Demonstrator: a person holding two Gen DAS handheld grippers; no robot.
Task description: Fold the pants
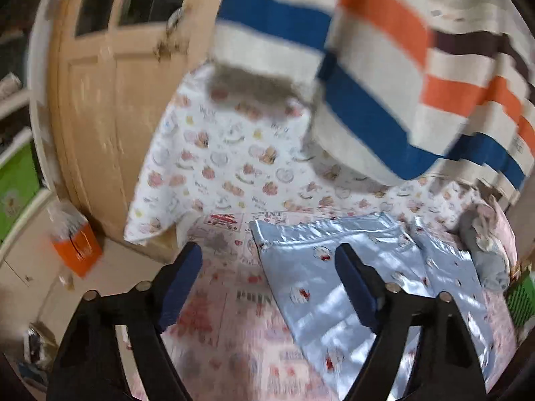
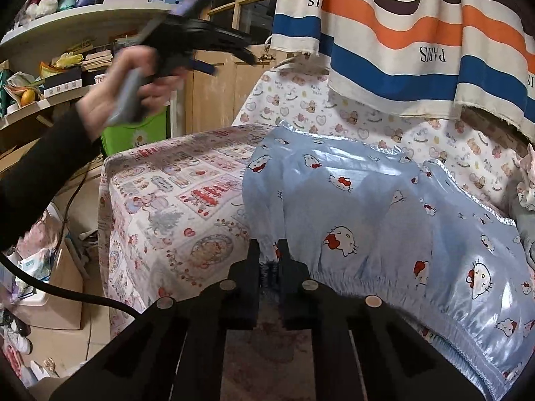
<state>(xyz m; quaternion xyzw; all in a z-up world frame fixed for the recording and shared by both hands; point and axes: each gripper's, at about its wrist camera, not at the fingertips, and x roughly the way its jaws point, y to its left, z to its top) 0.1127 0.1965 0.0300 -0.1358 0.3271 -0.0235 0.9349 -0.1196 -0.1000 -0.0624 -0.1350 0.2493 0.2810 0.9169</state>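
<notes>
Light blue satin pants (image 2: 384,220) with a cat print lie spread on a table under a patterned cloth (image 2: 174,193); they also show in the left wrist view (image 1: 351,284). My right gripper (image 2: 269,250) is shut on the elastic waistband at its near left corner. My left gripper (image 1: 267,260) is open and empty, held in the air above the table's left part, away from the pants. It shows blurred in the right wrist view (image 2: 230,56), held by a hand.
A striped orange, blue and white cloth (image 2: 418,40) hangs over the table's far side. A wooden door (image 1: 110,100) stands left of the table. Cluttered shelves (image 2: 67,33) and a green box (image 2: 133,133) are at left. An orange box (image 1: 77,250) sits on the floor.
</notes>
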